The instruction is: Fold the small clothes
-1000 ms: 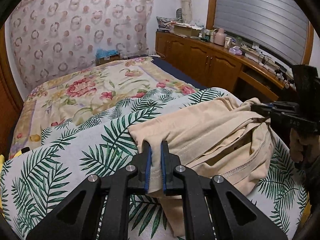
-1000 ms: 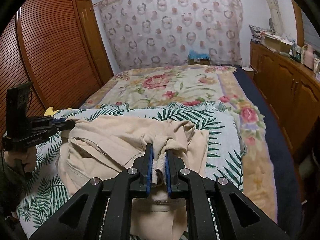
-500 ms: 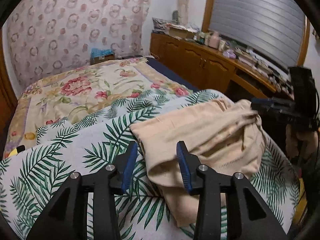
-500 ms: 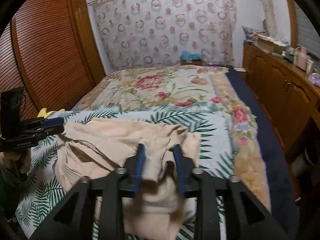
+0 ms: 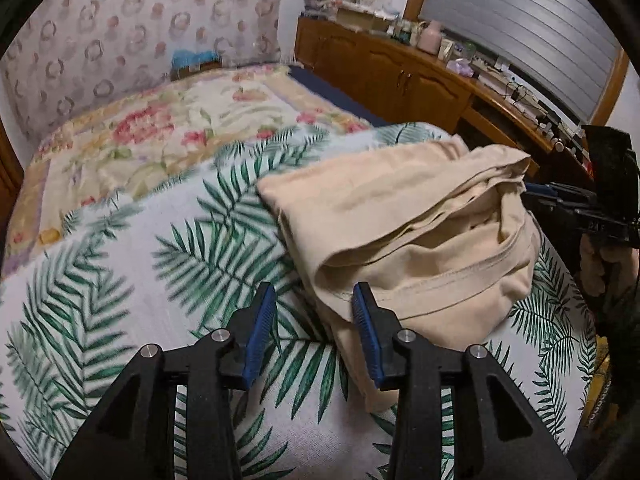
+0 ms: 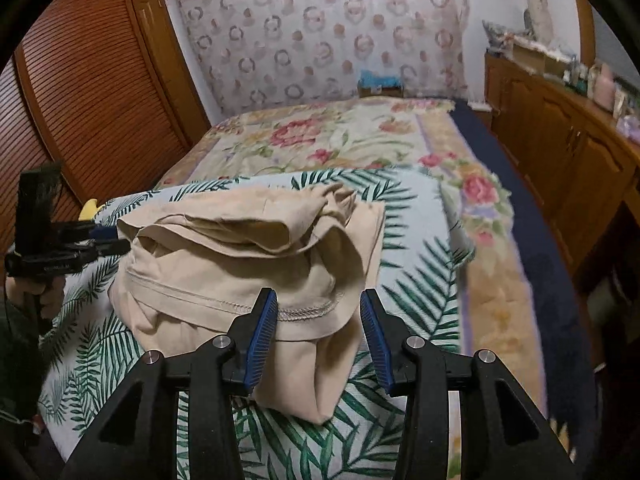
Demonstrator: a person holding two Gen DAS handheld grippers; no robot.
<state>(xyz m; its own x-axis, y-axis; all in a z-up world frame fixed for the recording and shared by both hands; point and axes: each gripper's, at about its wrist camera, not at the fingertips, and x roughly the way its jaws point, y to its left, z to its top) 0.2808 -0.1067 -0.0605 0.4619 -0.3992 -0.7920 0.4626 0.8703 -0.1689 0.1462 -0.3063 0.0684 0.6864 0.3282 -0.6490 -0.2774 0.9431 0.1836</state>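
A beige garment (image 5: 404,240) lay loosely folded on the palm-print cloth (image 5: 132,264), centre frame. Both the left gripper (image 5: 314,330) and the right gripper (image 6: 318,334) stood spread, empty. Soft and light; its stitched hem looked the best hold.

the left gripper (image 5: 314,330) pointed down at a bed, its blue-padded jaws having just opened and standing apart with nothing pressed between them. a beige garment (image 5: 404,240) lay bunched and loosely folded on a palm-leaf sheet (image 5: 132,264), its stitched hem facing the camera; the right-hand jaw sat just at the garment's near edge, the other over bare sheet. beyond the sheet spread a floral bedspread (image 5: 160,140). at the right edge the right gripper (image 5: 540,194) reached in, its tips near the garment's far fold, a hand (image 5: 600,256) beneath it. a wooden cabinet (image 5: 400,80) carrying clutter ran along the wall.
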